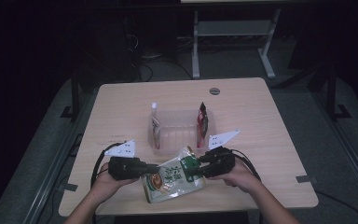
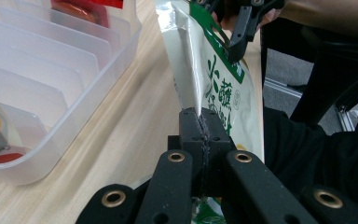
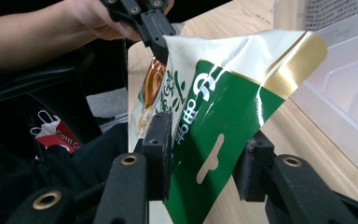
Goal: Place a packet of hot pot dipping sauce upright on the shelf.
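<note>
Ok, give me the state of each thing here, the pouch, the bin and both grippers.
Green and white pouch: held up off the table, between both grippers.
Left gripper: shut on the pouch's edge.
Right gripper: jaws either side of the pouch's green top, grip unclear.
Clear divided bin: upright on the table, packets standing at both ends.

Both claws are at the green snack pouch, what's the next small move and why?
Probably close the right claw on the pouch: the green end sits between its jaws, one seemingly not touching. The left claw already pinches the other edge.
</note>
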`<action>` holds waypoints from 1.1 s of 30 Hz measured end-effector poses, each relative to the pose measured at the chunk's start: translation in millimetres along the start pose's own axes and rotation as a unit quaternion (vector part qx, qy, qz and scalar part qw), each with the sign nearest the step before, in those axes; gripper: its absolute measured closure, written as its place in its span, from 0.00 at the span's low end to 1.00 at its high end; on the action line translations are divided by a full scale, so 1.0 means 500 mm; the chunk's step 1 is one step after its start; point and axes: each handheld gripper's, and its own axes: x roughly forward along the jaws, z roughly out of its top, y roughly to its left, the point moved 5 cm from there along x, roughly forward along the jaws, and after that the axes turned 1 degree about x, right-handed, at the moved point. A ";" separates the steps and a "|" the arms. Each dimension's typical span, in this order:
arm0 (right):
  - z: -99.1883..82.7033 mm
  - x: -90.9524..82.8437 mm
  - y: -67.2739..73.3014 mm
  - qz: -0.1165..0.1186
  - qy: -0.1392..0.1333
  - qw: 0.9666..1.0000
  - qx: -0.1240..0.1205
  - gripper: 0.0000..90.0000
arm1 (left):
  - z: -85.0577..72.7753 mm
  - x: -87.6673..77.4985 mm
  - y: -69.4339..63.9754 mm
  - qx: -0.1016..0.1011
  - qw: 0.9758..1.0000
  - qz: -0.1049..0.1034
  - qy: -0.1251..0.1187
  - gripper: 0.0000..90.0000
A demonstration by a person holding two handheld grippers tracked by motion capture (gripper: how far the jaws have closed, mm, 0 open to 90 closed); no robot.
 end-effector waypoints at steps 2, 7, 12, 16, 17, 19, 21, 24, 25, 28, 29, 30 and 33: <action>0.000 0.000 0.000 0.002 0.001 1.000 0.000 0.69 | 0.001 -0.001 0.001 0.000 1.000 0.002 -0.003 1.00; 0.001 0.004 0.005 0.016 0.002 1.000 -0.001 0.80 | 0.003 -0.001 0.005 -0.004 1.000 0.003 -0.011 1.00; 0.001 0.010 0.009 0.018 0.008 1.000 -0.005 0.89 | 0.002 0.000 0.011 -0.003 1.000 0.004 -0.009 1.00; 0.004 0.009 0.013 0.020 0.001 1.000 -0.012 0.96 | 0.002 0.001 0.015 -0.003 1.000 0.008 -0.016 1.00; 0.006 0.008 0.014 0.021 -0.002 1.000 -0.013 0.97 | 0.002 0.001 0.017 0.000 1.000 0.011 -0.014 1.00; 0.010 0.007 0.020 0.028 -0.006 0.999 -0.018 0.98 | 0.001 0.003 0.020 -0.001 1.000 0.013 -0.013 1.00; 0.014 0.007 0.027 0.028 -0.010 0.999 -0.034 0.99 | 0.001 0.005 0.023 -0.004 1.000 0.015 -0.015 1.00; 0.018 0.006 0.032 0.037 -0.020 0.999 -0.031 0.99 | 0.002 0.012 0.024 -0.009 1.000 0.019 -0.014 1.00; 0.020 0.005 0.035 0.041 -0.021 0.999 -0.028 0.99 | 0.002 0.015 0.025 -0.008 1.000 0.021 -0.014 1.00; 0.025 0.007 0.040 0.048 -0.028 0.998 -0.033 1.00 | 0.003 0.024 0.025 -0.011 1.000 0.022 -0.009 1.00; 0.028 0.007 0.045 0.052 -0.030 0.998 -0.031 1.00 | 0.004 0.029 0.024 -0.009 1.000 0.021 -0.005 1.00; 0.031 0.007 0.047 0.057 -0.036 0.997 -0.033 1.00 | 0.004 0.033 0.024 -0.007 1.000 0.021 -0.003 1.00; 0.035 0.006 0.053 0.066 -0.041 0.996 -0.035 1.00 | 0.007 0.046 0.019 -0.007 1.000 0.020 0.002 1.00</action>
